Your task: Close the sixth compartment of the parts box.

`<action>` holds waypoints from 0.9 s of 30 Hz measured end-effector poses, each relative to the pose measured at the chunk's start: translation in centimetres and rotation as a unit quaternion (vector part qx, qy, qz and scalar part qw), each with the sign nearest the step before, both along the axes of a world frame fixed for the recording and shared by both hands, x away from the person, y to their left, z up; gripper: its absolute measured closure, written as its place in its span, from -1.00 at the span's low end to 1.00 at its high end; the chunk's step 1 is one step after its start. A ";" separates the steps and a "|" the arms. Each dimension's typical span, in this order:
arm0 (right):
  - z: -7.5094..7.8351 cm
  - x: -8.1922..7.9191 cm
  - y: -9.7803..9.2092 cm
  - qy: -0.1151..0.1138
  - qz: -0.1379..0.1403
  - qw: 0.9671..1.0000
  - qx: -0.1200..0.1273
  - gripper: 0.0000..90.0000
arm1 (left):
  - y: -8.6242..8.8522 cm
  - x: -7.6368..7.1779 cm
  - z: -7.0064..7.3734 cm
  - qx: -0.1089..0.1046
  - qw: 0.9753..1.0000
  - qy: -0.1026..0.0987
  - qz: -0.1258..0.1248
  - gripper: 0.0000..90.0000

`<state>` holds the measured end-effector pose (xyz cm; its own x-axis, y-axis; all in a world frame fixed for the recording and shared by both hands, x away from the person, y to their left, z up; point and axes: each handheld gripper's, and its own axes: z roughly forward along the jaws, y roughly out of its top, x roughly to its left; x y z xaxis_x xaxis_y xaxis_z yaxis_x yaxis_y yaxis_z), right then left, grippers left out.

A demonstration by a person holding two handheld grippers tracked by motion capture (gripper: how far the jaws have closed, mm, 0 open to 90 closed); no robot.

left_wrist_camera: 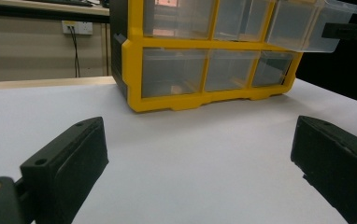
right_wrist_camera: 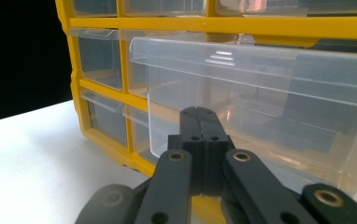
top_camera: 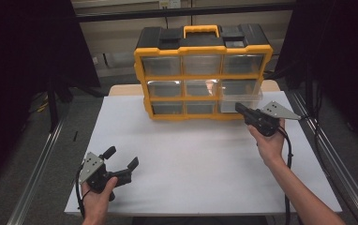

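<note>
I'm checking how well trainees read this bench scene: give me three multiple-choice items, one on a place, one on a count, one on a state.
1. Which drawer stands pulled out of the organizer?
A. top left
B. middle row, right
C. bottom left

2. How many drawer rows does it have?
A. two
B. three
C. five

3. How do the left gripper jaws stand?
A. wide open
B. shut on a drawer
C. shut on nothing

Answers: 1 B, it juts forward at the right gripper; 2 B, three rows show; 3 A, apart over bare table.

high view looks down from above; both gripper views face the yellow organizer [top_camera: 204, 75] low, the right closest.
</note>
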<state>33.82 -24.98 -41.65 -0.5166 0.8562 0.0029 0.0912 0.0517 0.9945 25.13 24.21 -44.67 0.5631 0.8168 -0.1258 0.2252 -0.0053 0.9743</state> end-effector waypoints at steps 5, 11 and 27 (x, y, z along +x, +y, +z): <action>0.0 0.3 0.1 0.000 0.001 1.000 0.004 1.00 | -0.1 0.0 0.0 -0.002 1.000 -0.001 -0.003 -0.91; 0.1 0.3 0.1 0.001 0.002 1.000 0.003 1.00 | 0.0 0.0 0.0 -0.002 1.000 -0.002 -0.001 -0.91; 0.1 1.0 0.2 0.001 -0.003 1.000 0.005 1.00 | 0.1 0.1 0.0 -0.005 1.000 -0.003 -0.001 -0.91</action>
